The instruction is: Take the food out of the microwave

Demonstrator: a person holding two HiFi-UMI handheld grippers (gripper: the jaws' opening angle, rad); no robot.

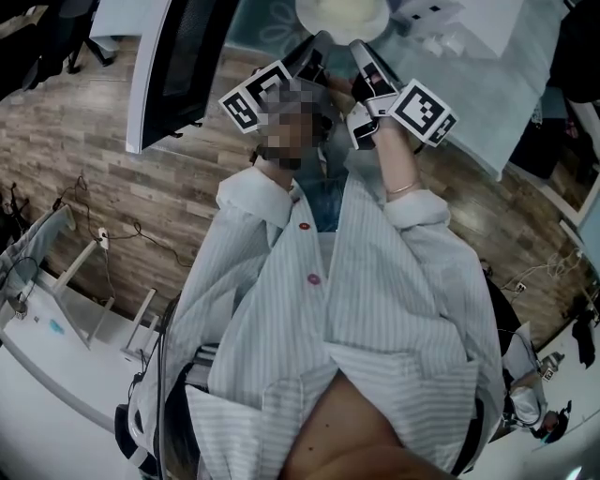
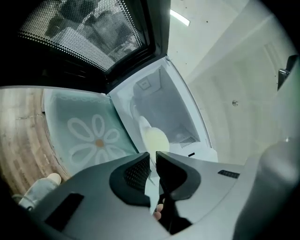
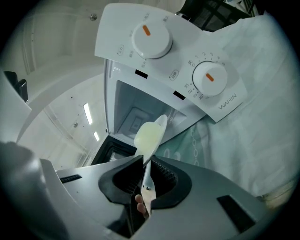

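- Both your left gripper [image 2: 153, 159] and right gripper [image 3: 146, 161] pinch narrowly on opposite rims of the plate [image 1: 342, 13], sharing its weight.
- You hold it level so the food [image 3: 148, 133] cannot slide.

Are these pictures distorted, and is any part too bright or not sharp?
Head view: evenly lit, the plate at the top edge washed out. Left gripper view: strong fisheye bending, dark corners. Right gripper view: the same bending, the dials sharp.

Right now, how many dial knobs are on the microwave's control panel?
2. In the right gripper view, one knob is at the upper left of the white panel; the other is lower right, beside the brand print. None seems hidden.
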